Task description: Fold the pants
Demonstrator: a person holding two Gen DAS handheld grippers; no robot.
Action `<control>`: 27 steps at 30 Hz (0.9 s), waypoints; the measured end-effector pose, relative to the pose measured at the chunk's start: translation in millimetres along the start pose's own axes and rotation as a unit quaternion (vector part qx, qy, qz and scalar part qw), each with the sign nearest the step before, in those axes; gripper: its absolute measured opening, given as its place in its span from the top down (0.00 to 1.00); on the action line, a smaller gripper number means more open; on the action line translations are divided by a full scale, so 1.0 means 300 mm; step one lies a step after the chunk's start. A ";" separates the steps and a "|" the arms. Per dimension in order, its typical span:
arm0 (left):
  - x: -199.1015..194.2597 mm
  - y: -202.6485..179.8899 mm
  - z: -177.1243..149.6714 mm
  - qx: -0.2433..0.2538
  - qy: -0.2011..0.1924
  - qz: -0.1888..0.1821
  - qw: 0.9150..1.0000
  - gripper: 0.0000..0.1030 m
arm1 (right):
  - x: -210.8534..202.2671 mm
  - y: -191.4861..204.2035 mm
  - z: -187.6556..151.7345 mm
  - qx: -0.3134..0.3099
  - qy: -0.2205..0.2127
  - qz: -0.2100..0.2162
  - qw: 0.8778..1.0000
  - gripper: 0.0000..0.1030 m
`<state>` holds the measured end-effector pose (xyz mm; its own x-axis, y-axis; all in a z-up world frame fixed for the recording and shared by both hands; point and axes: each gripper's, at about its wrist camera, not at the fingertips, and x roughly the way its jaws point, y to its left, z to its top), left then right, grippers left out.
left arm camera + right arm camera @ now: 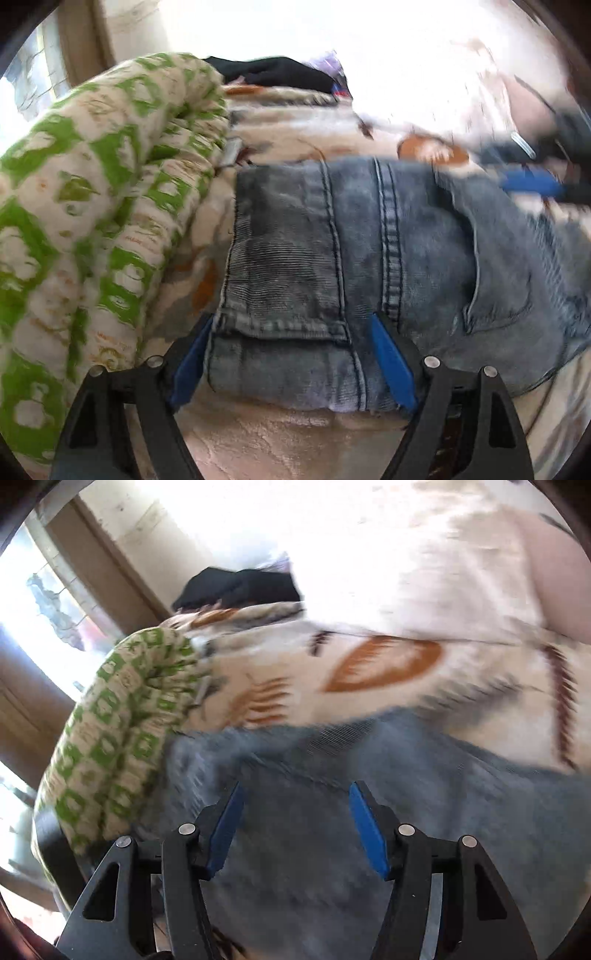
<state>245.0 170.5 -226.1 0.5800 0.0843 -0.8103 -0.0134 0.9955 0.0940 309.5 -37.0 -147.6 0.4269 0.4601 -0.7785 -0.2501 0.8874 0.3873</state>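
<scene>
Far left, left wrist view: rolled green-and-cream patterned quilt (96, 206), bunched, lying beside the jeans on the bed. Small grey tag-like item (232, 152) at the quilt's inner edge; identity unclear. Behind, a dark garment (273, 72) heaped at the far side.

Centre: faded blue jeans (369, 258) folded, lying flat on a cream bedspread (280, 439) printed with orange and brown leaf shapes. Hem end and seams toward the camera, a pocket visible at right.

Left gripper (291, 328) low over the near edge of the jeans, jaws spread wide, blue pads either side of the hem layers. Pads at the denim but not seen pressing; nothing clamped.

Upper right of same view: other gripper's blue pad visible, blurred.

Right wrist view, left to right: window and door frame, same quilt (118, 738), dark garment (236, 587), bedspread (388, 664), blurred denim (314, 849) across the lower half.

Right gripper (295, 794) above the denim, jaws parted about halfway, gap bare, gripping nothing. Heavy motion blur throughout.
</scene>
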 end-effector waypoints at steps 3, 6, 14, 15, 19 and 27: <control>0.033 0.039 -0.002 -0.039 0.019 -0.022 0.999 0.11 | 0.150 0.041 0.050 0.008 0.057 0.025 0.998 0.43; 0.044 0.055 -0.004 -0.050 0.028 -0.031 0.998 0.08 | 0.280 0.070 0.065 -0.001 0.089 -0.001 0.996 0.43; 0.036 0.037 -0.006 -0.058 0.014 -0.014 0.998 0.07 | 0.401 0.103 0.072 -0.043 0.110 -0.084 0.989 0.36; 0.024 0.039 -0.015 -0.063 0.010 -0.013 0.998 0.07 | 0.395 0.103 0.073 -0.044 0.112 -0.085 0.989 0.36; -0.080 0.038 -0.058 -0.057 -0.024 -0.001 0.998 0.09 | 0.324 0.079 0.088 -0.024 0.113 -0.050 0.992 0.36; -0.253 0.039 -0.186 -0.057 -0.066 0.002 0.996 0.09 | 0.228 0.239 0.157 -0.073 0.109 0.028 0.991 0.33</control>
<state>155.3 178.1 -195.9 0.6822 0.0895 -0.7257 -0.1040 0.9943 0.0249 361.8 59.3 -149.7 0.2145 0.4764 -0.8527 -0.3977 0.8400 0.3692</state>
